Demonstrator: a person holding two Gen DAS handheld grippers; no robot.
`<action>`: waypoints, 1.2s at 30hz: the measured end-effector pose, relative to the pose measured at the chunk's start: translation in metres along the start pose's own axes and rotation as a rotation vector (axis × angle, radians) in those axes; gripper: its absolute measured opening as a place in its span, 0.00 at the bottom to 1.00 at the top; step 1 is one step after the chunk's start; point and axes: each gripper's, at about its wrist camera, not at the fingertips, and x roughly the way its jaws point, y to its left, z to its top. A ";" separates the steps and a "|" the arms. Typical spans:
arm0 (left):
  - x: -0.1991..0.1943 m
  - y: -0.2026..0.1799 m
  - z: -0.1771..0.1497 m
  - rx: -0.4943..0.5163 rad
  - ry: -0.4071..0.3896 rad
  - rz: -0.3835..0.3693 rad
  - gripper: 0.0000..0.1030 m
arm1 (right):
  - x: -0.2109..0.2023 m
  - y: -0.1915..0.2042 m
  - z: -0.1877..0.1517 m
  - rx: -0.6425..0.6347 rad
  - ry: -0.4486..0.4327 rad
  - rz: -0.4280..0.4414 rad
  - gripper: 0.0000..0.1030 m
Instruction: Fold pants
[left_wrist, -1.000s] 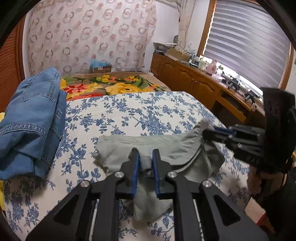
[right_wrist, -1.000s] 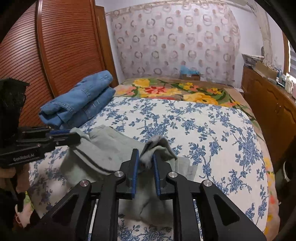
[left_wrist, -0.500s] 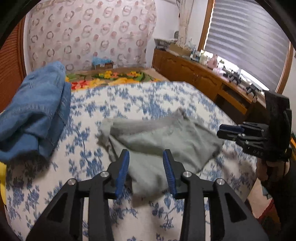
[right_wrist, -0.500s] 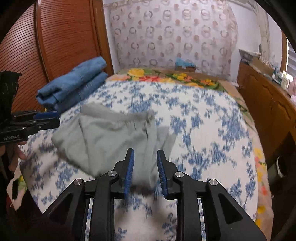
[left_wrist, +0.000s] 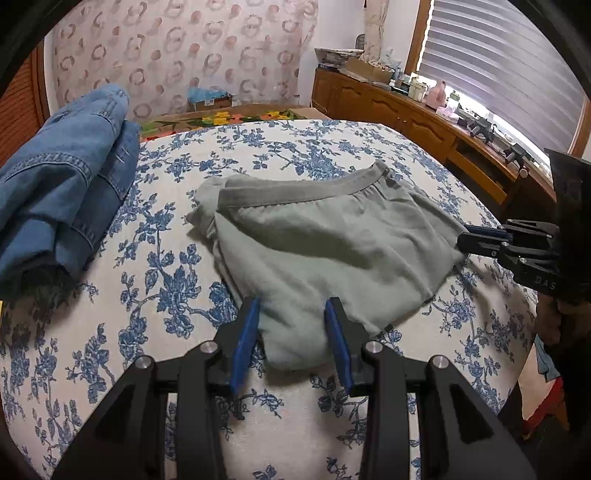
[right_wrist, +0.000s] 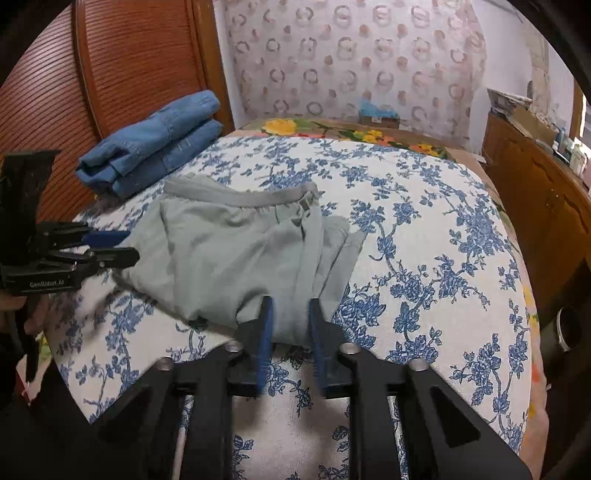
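The grey pants (left_wrist: 317, 236) lie folded on the blue-flowered bedspread (left_wrist: 155, 258), waistband toward the far side; they also show in the right wrist view (right_wrist: 229, 251). My left gripper (left_wrist: 291, 314) is open and empty, its blue pads astride the near edge of the pants. My right gripper (right_wrist: 288, 310) is open and empty at the other near corner of the pants. Each gripper shows in the other's view: the right gripper (left_wrist: 476, 240) at the pants' right edge, the left gripper (right_wrist: 114, 247) at their left edge.
A folded stack of blue jeans (left_wrist: 59, 184) lies on the bed's far left, also in the right wrist view (right_wrist: 155, 140). A wooden cabinet (left_wrist: 424, 125) with clutter runs along the right wall under the window blinds. A ribbed wooden wardrobe door (right_wrist: 110, 74) stands left of the bed.
Both grippers were shut on raised pants fabric a second ago. They opened, the pants dropped flat on the bed, and both grippers drew back to the near edge.
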 end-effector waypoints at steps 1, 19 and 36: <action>0.001 0.000 -0.001 -0.001 0.002 0.001 0.35 | 0.000 -0.001 0.000 -0.003 0.000 0.005 0.04; 0.003 0.003 -0.007 -0.003 -0.033 -0.003 0.37 | -0.019 -0.019 -0.012 0.045 -0.015 -0.048 0.09; 0.003 -0.001 -0.010 0.002 -0.046 0.009 0.39 | 0.017 -0.014 0.012 0.069 0.015 -0.100 0.42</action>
